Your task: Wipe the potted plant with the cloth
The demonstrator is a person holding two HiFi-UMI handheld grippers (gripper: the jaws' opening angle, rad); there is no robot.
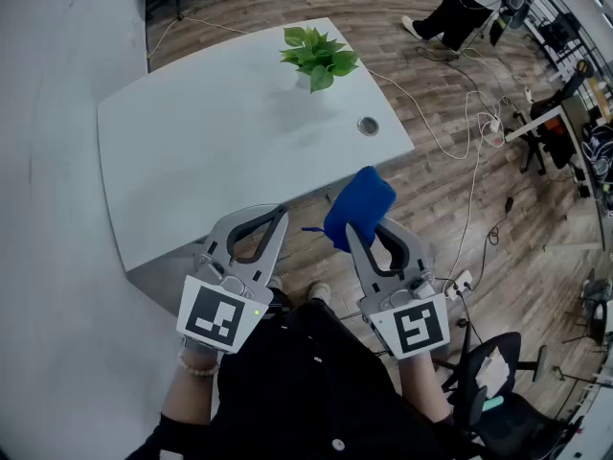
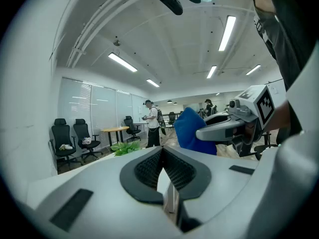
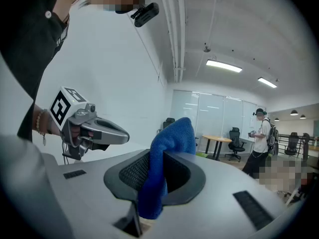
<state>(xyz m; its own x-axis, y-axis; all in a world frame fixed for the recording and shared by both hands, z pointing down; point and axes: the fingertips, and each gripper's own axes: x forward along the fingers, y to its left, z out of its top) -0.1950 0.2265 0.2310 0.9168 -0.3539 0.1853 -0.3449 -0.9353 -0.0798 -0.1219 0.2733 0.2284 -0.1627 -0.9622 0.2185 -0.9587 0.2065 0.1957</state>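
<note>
A small green potted plant stands near the far edge of the white table; its leaves show low in the left gripper view. A blue cloth is bunched up in my right gripper, which is shut on it off the table's near right corner. In the right gripper view the cloth rises between the pads. My left gripper is shut and empty, held just over the table's near edge, far short of the plant. In its own view the left gripper shows nothing between its closed pads.
A round cable grommet sits in the table right of the plant. Cables trail over the wooden floor. Office chairs and desks stand to the right. A person stands across the room, and another sits at top right.
</note>
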